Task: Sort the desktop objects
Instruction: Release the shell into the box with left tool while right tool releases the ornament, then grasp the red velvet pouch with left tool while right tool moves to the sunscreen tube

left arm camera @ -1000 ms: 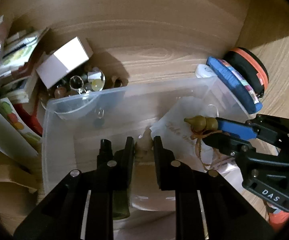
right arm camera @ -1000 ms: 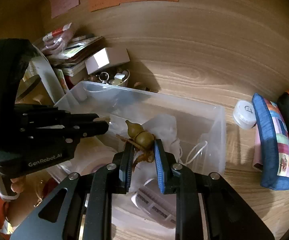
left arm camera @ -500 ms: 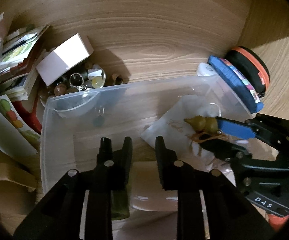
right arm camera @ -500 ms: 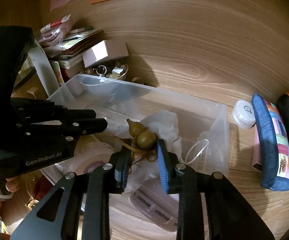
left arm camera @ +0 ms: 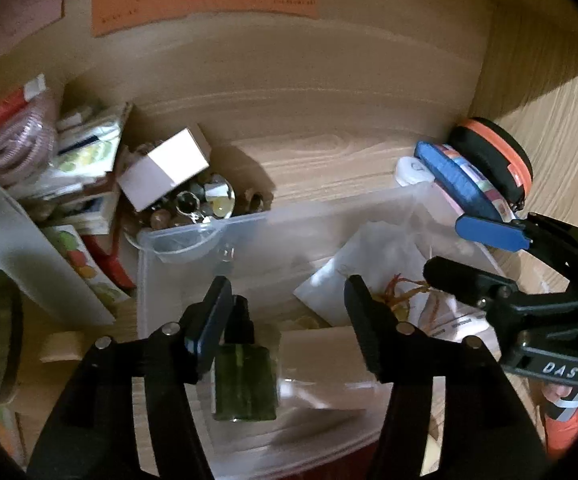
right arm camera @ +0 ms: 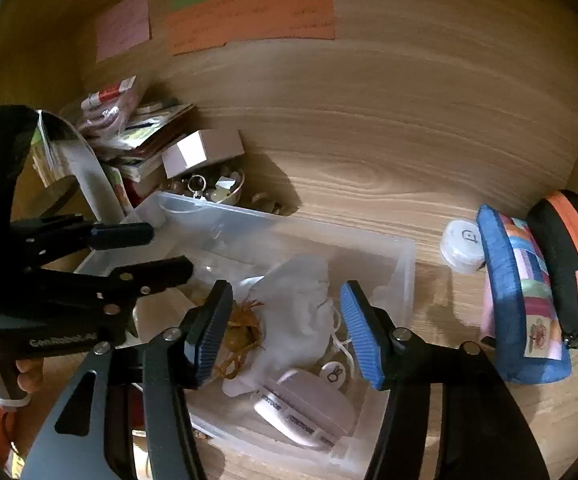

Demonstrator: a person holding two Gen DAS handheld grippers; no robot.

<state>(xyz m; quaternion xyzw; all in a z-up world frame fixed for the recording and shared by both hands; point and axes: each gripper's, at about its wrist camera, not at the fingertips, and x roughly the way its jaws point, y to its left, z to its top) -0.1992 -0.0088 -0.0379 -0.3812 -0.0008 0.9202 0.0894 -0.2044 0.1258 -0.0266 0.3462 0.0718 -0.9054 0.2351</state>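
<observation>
Both grippers hang over the clear plastic bin on the table, and the fingers of each are spreading apart with nothing pressed between them. The small gourd charm with its tan cord lies inside the bin on a white cloth pouch, just inside the left finger of the right gripper and free of its pads. It reads as set down there, so this item looks sorted. The left gripper stands open over the bin's near left part, beside a green bottle.

What remains loose lies outside the bin. The blue pencil case, its long axis running near to far, sits right of the bin, closer to the right gripper. The white box and the trinket bowl sit at the far left corner, closer to the left gripper.
</observation>
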